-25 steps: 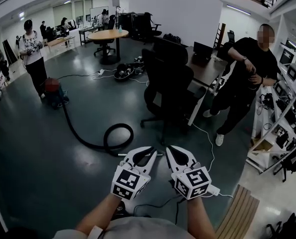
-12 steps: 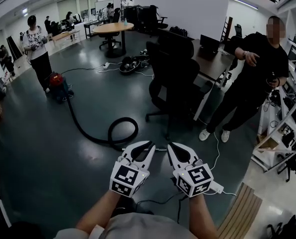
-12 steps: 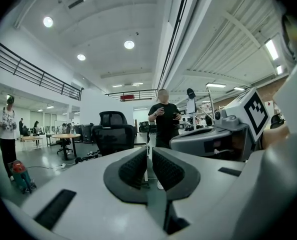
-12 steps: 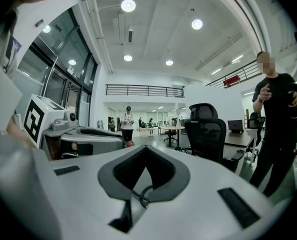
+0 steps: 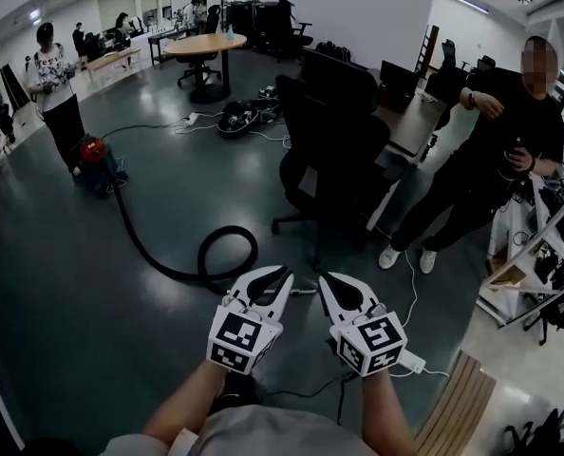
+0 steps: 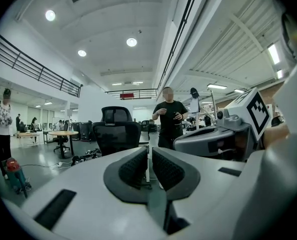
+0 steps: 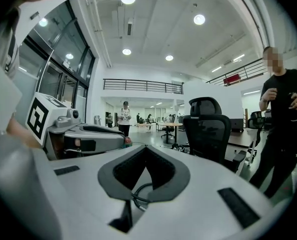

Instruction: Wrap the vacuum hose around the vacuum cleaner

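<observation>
Vacuum hose [image 5: 230,230] lies looped on the floor, not wrapped.
It runs to the red vacuum cleaner [image 5: 94,160]. Left gripper [image 5: 284,275] is empty, jaws a narrow slit apart; right gripper [image 5: 323,279] is closed, empty.

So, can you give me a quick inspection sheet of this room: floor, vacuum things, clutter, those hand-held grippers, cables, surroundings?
Surface: dark glossy floor.
Job's things: red vacuum cleaner stands far off; its black hose trails over the floor with one loop, not wrapped.
Clutter: heap of gear near the round table.
Grippers: left hand-held gripper barely apart, empty; right hand-held gripper shut, empty.
Cables: white cable snakes over the floor by the desk; more by the heap.
Surroundings: black office chair, person in black, person in patterned top, shelves.
</observation>
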Tool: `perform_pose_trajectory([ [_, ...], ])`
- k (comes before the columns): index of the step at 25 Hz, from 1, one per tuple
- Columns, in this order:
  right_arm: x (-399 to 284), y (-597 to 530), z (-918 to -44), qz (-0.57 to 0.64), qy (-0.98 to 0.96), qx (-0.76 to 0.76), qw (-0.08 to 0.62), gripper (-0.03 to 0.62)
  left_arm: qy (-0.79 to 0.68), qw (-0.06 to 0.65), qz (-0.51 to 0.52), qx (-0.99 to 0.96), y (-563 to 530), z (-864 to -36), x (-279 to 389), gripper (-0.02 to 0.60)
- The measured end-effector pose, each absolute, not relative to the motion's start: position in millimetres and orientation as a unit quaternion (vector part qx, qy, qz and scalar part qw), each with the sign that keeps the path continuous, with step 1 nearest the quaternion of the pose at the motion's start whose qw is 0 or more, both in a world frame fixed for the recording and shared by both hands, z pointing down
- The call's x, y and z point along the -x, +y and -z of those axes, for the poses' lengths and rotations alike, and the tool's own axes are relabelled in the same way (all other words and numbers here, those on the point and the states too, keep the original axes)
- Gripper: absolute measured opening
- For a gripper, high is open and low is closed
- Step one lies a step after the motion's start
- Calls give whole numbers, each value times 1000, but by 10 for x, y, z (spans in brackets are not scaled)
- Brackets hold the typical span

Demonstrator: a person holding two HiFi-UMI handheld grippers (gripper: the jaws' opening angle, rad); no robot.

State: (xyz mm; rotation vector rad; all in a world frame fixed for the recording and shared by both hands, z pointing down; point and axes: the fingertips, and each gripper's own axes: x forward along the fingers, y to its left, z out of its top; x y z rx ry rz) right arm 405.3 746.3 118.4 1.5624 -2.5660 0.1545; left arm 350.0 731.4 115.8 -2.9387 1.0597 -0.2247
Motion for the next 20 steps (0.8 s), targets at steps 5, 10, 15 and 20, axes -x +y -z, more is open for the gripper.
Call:
perform_pose_trajectory([
  [5,-4013,6871,-1263,-62,-840,-533,73,5,327,4,78,942,6675,-1224,-3411,43],
  [10,-3943,6327,-1376,-78,-826,-551,88,5,306,-8,87,948,6082,-1338,-3307,43],
  [15,-3890,5781,-1447,-89,-808,-573,104,5,282,-18,86,955,5488,-1400,-3244,43],
  [20,-3850,5359,-1480,-94,-792,-591,120,5,246,-29,91,964,5067,-1469,-3249,43],
])
